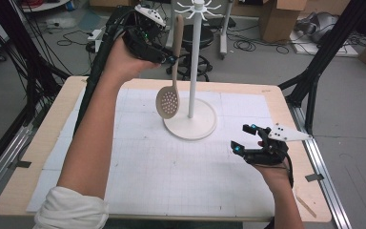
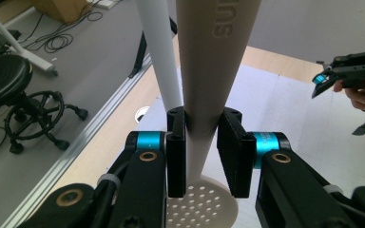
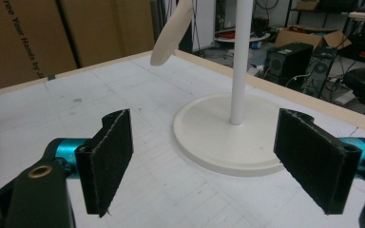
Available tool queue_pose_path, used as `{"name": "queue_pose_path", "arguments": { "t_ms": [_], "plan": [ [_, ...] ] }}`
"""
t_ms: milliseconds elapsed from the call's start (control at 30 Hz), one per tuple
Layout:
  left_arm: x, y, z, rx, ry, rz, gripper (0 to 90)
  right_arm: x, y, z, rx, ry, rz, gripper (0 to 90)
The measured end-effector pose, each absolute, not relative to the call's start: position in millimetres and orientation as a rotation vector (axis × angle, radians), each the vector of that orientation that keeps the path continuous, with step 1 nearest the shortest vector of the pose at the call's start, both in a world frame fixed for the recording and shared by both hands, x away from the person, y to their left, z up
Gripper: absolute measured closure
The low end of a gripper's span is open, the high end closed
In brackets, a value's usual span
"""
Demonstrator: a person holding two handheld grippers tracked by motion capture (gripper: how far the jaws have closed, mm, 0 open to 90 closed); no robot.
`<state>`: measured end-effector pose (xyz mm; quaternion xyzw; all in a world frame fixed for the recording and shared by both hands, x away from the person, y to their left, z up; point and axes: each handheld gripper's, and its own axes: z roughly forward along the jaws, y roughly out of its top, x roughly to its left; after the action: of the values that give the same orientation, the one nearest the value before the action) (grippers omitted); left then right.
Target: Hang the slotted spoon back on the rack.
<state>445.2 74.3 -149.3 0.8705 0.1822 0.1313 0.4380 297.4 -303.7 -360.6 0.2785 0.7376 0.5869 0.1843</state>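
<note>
A beige slotted spoon (image 1: pixel 167 101) hangs bowl-down above the table, just left of the white stand's pole (image 1: pixel 193 67). My left gripper (image 1: pixel 169 60) is shut on its handle, held high over the table's far side. In the left gripper view the black pads clamp the handle (image 2: pixel 209 71), with the perforated bowl (image 2: pixel 202 205) below and the pole (image 2: pixel 159 52) right behind. The stand has a round base (image 1: pixel 190 126) and a ring of hooks (image 1: pixel 198 7) on top. My right gripper (image 1: pixel 240 137) stands open and empty low at the right, its jaws (image 3: pixel 209 161) facing the base (image 3: pixel 228 142).
White gridded mat (image 1: pixel 171 171) covers the wooden table (image 1: pixel 52 124). A thin wooden stick (image 1: pixel 305 203) lies at the front right corner. Beyond the far edge are a black stool (image 1: pixel 198 36), cables and cardboard boxes (image 1: pixel 276 16). Black frame struts (image 1: pixel 324 52) rise at the right.
</note>
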Motion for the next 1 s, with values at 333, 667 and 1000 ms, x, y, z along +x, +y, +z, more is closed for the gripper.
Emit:
{"name": "queue_pose_path", "arguments": {
  "t_ms": [333, 667, 1000],
  "plan": [
    [452, 64, -151, 2.168, 0.467, 0.332, 74.0, 298, -303, -360, 0.778, 2.079, 1.666, 20.0],
    [456, 60, -146, 2.179, 0.474, 0.342, 74.0, 298, -300, -361, 0.770, 2.096, 1.662, 20.0],
    [462, 52, -148, 2.216, 0.505, 0.353, 74.0, 298, -299, -361, 0.764, 2.101, 1.668, 20.0]
  ]
}}
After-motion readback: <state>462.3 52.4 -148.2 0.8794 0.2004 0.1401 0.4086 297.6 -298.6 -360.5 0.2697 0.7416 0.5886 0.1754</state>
